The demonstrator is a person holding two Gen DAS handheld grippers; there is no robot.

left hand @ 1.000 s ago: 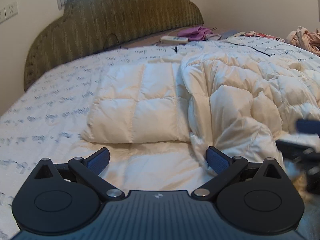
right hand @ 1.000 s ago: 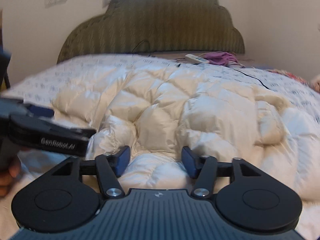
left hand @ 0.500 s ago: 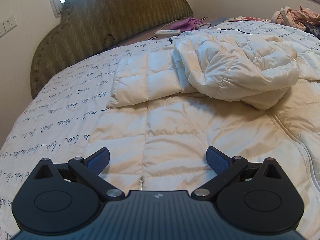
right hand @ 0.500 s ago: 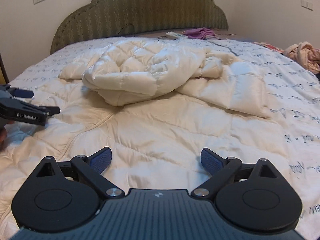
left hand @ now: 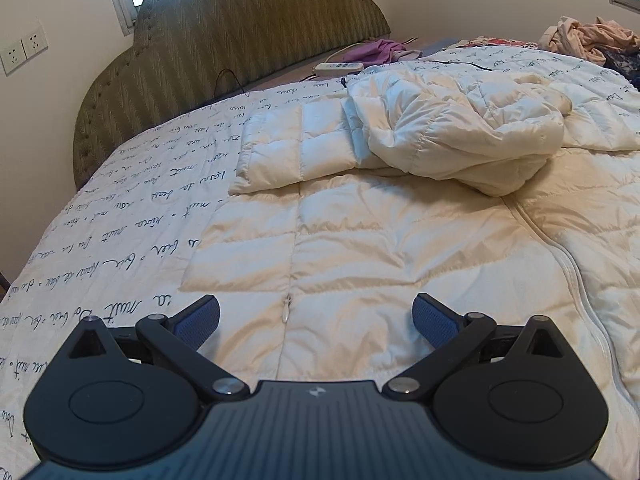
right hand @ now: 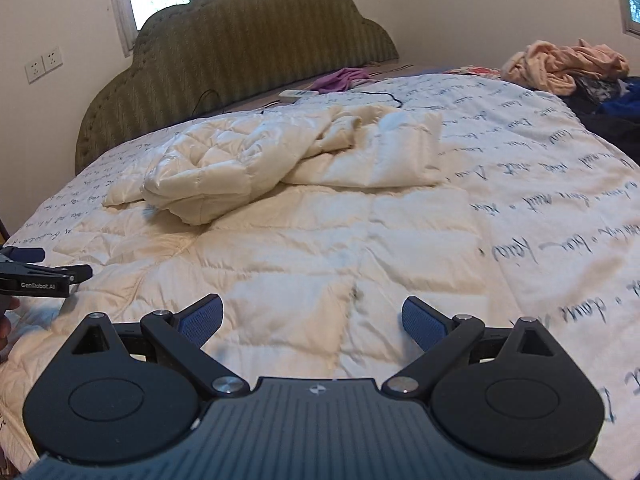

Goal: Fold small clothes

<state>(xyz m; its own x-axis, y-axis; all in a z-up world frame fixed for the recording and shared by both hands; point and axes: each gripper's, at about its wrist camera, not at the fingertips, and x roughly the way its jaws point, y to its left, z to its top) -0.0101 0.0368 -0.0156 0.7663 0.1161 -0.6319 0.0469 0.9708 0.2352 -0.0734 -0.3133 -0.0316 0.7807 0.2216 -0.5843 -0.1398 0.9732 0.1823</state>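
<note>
A cream quilted puffer jacket lies spread on the bed. Its upper part is folded over into a bunched heap at the far end, and its zip pull sits near me. My left gripper hovers open over the near hem with nothing between its blue pads. From the right wrist view the same jacket lies flat below my right gripper, whose jaws stand wide apart and hold nothing. The left gripper shows at the left edge, held by a hand.
The bed has a white cover with script print and a green padded headboard. A white remote, a purple cloth and a black cable lie near the headboard. A pile of clothes sits at the far right.
Both grippers have drawn back from the bunched part of the jacket toward its near hem. The right gripper's jaws have spread wider. The heap now lies farther off.
</note>
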